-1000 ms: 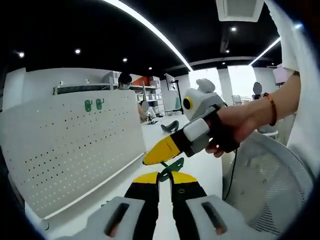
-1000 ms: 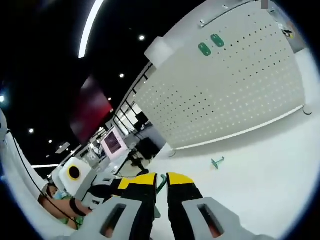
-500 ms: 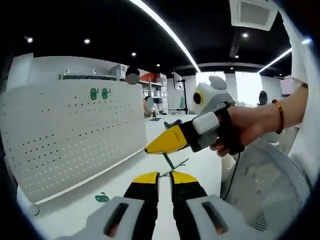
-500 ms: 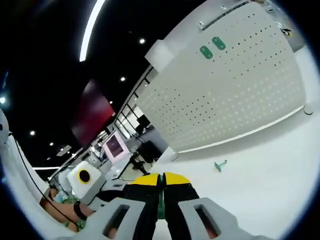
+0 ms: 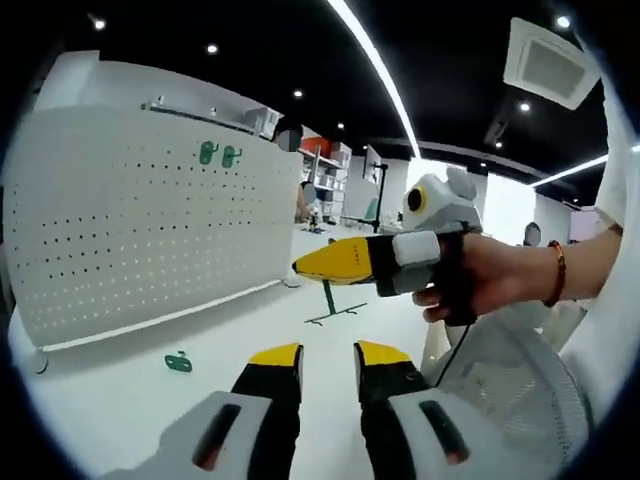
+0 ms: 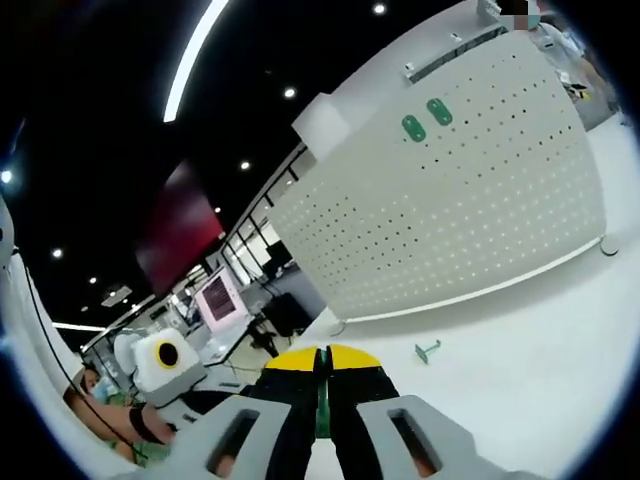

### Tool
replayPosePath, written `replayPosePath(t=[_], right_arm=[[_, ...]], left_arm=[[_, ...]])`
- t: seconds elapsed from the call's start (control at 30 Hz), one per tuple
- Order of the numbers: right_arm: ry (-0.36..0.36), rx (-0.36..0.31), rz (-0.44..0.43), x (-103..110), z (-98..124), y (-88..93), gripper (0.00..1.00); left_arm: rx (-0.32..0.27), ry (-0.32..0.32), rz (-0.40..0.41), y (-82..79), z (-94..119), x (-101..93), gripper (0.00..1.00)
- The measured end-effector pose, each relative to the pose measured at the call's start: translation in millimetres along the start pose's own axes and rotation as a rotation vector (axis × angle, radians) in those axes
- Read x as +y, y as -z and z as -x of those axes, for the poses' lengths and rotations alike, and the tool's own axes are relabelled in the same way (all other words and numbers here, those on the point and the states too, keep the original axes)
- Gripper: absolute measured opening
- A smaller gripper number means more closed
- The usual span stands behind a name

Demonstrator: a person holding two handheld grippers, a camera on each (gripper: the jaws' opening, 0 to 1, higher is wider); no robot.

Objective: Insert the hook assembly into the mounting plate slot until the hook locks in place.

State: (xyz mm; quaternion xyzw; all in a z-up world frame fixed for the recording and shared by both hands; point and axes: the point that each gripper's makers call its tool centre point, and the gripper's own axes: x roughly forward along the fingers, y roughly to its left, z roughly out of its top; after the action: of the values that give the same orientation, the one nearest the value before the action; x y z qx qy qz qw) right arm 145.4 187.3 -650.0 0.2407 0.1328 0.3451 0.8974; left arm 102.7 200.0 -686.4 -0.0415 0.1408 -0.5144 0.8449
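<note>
1. Left gripper view: the left gripper (image 5: pixel 328 355) rises from the bottom edge with its yellow-tipped jaws apart and nothing between them.
2. Left gripper view: the right gripper (image 5: pixel 325 264) enters from the right, held in a person's hand (image 5: pixel 478 288) that wears a black strap and a red bracelet. Its yellow jaws are together on the top of a green hook assembly (image 5: pixel 333 302).
3. Left gripper view: the hook assembly hangs below the right gripper's jaws, a thin upright stem ending in a cross bar at the bottom, above the white surface (image 5: pixel 120 400).
4. Left gripper view: a white perforated mounting plate (image 5: pixel 140 240) stands upright on the surface at the left. Two green hooks (image 5: pixel 218 154) sit side by side near its upper edge.
5. Left gripper view: a small green part (image 5: pixel 179 361) lies on the surface in front of the mounting plate, well apart from the held hook assembly.
6. Right gripper view: the right gripper (image 6: pixel 322 352) rises from the bottom with its jaws closed on a thin green piece, the hook assembly (image 6: pixel 323 395), visible as a strip between them.
7. Right gripper view: the mounting plate (image 6: pixel 450 210) stands ahead and to the right, with the two green hooks (image 6: pixel 426 119) near its top.
8. Right gripper view: a loose green hook piece (image 6: pixel 428 350) lies on the surface (image 6: pixel 540 380) in front of the plate's lower edge.
9. Right gripper view: the left gripper's grey body (image 6: pixel 160 365) shows at the lower left.
</note>
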Motion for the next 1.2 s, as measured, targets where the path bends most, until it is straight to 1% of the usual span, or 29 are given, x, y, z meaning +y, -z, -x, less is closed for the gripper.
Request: replayPosePath(t=[0.07,0.2,0.27,0.33,0.37,0.4,0.47,0.57,0.6,0.67,0.77,0.83,0.87,1.0,1.03,1.1,1.2], right_arm=[[0.0,0.001,0.012,1,-1,0.4,0.01],[-0.009,-0.002,0.022,3,-2,0.5,0.01],[-0.014,-0.002,0.025,4,-3,0.8,0.01],[-0.021,0.0,0.034,7,-3,1.9,0.01],[-0.019,0.016,0.049,7,-3,4.4,0.01],[-0.021,0.015,0.062,9,-3,4.4,0.01],[-0.028,0.008,0.064,10,-2,2.7,0.01],[-0.035,0.008,0.08,12,-2,1.4,0.01],[-0.041,0.006,0.085,14,-3,0.9,0.01],[-0.042,0.008,0.102,14,-4,1.1,0.01],[-0.047,0.004,0.112,15,-4,0.7,0.01],[-0.049,-0.001,0.141,15,-4,0.2,0.01],[-0.049,-0.001,0.14,16,-4,0.4,0.01],[-0.068,-0.003,0.161,20,-5,0.1,0.01],[-0.069,-0.006,0.157,20,-5,-0.4,0.01],[-0.071,-0.005,0.156,20,-5,-0.8,0.01],[-0.075,-0.001,0.171,22,-5,-0.8,0.01]], left_arm=[[-0.005,0.015,0.034,-1.7,-1,-3.9,0.24],[-0.009,0.046,0.101,-4.3,-4,-10.7,0.21],[-0.023,0.065,0.157,-6.6,-6,-13.8,0.22],[-0.037,0.079,0.248,-9.3,-7,-15.4,0.24],[-0.045,0.09,0.281,-11.4,-8,-15.9,0.25],[-0.052,0.091,0.28,-12.4,-8,-15.0,0.24],[-0.048,0.089,0.291,-11.5,-9,-13.5,0.2],[-0.053,0.086,0.342,-11.7,-10,-11.7,0.16],[-0.058,0.089,0.349,-12.0,-10,-11.3,0.16],[-0.063,0.083,0.392,-11.4,-10,-9.4,0.16],[-0.073,0.082,0.422,-12.4,-9,-8.3,0.14],[-0.079,0.08,0.445,-12.3,-8,-6.2,0.14],[-0.079,0.078,0.468,-12.3,-8,-5.1,0.14],[-0.086,0.068,0.518,-11.7,-7,1.7,0.12],[-0.091,0.061,0.518,-12.0,-6,3.0,0.09],[-0.091,0.058,0.514,-11.7,-6,5.1,0.09],[-0.093,0.033,0.478,-12.3,-4,8.6,0.08]])
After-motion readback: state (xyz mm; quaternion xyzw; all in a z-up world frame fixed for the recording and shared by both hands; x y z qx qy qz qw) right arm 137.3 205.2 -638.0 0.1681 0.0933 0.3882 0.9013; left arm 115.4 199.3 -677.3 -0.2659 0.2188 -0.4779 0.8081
